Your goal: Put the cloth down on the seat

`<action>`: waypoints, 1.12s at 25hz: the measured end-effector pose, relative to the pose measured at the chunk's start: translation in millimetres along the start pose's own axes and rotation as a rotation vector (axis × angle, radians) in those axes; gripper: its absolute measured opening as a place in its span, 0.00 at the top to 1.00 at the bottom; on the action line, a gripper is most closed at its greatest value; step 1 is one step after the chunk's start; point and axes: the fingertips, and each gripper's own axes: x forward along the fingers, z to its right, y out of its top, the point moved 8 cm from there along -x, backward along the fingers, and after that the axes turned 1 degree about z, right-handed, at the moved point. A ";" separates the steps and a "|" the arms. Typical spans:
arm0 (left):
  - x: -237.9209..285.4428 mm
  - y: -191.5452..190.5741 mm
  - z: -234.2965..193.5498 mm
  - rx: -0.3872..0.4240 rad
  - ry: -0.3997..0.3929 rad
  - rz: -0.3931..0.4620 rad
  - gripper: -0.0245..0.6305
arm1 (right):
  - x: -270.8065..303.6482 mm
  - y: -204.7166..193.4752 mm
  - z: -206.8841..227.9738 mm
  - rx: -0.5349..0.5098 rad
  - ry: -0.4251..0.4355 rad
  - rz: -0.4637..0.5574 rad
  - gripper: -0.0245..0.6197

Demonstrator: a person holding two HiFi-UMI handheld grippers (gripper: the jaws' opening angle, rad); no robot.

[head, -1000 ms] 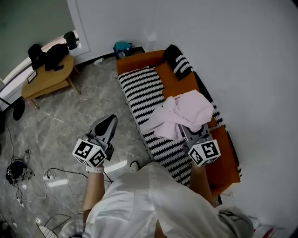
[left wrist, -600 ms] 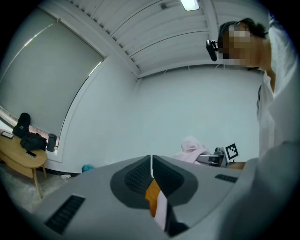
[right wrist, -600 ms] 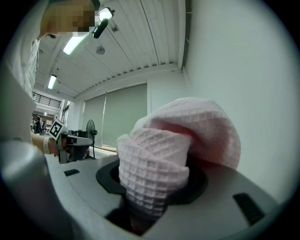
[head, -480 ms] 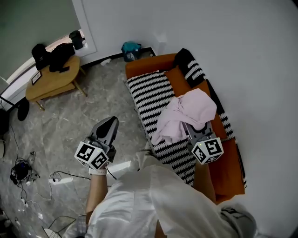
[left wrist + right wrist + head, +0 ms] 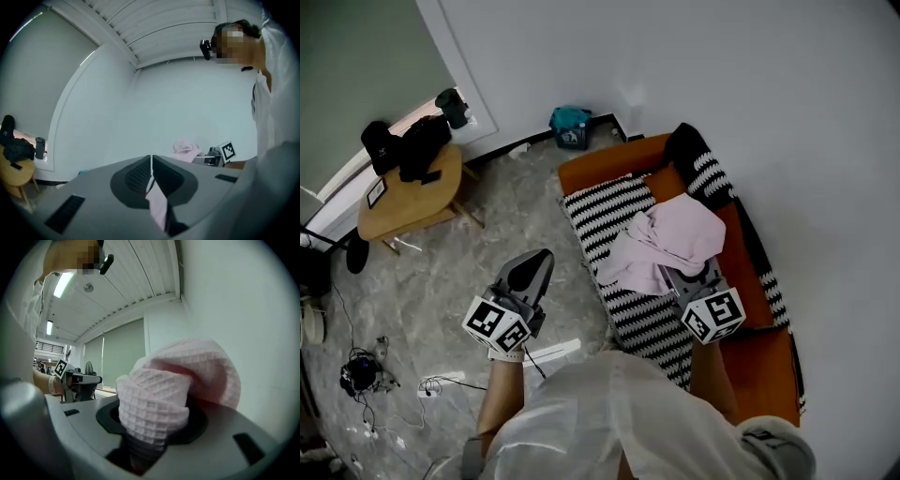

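A pink waffle cloth (image 5: 666, 246) hangs bunched over the orange sofa's black-and-white striped seat (image 5: 605, 208). My right gripper (image 5: 694, 278) is shut on the cloth's near edge; its marker cube is toward me. In the right gripper view the cloth (image 5: 161, 399) fills the space between the jaws of the right gripper (image 5: 150, 427). My left gripper (image 5: 532, 270) is over the floor to the left of the sofa, jaws together, with nothing held. From the left gripper view its gripper (image 5: 151, 171) is shut, and the cloth (image 5: 185, 148) shows far off.
A striped cushion (image 5: 701, 164) lies at the sofa's far end by the white wall. A wooden side table (image 5: 408, 204) with black bags stands at far left. A teal item (image 5: 572, 124) sits by the wall. Cables (image 5: 361, 375) and a white strip (image 5: 551, 352) lie on the marble floor.
The cloth and my right gripper have shifted from over the backrest side toward the striped seat. The left gripper has stayed shut beside the sofa. The view has swung a little.
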 end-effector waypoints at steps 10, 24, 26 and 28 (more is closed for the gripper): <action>68.0 11.8 -99.0 -0.010 -0.030 -0.008 0.93 | 106.8 -0.5 25.8 -0.009 -0.001 -0.036 0.65; 100.9 38.7 -269.5 -0.019 -0.159 0.004 0.93 | 251.2 7.9 35.0 0.012 -0.201 -0.057 0.65; 99.3 34.5 -269.1 -0.012 -0.168 -0.004 0.93 | 253.3 2.0 36.5 0.022 -0.210 -0.068 0.65; 97.7 23.1 -252.6 -0.001 -0.173 -0.007 0.92 | 238.0 -10.9 42.4 0.032 -0.214 -0.072 0.65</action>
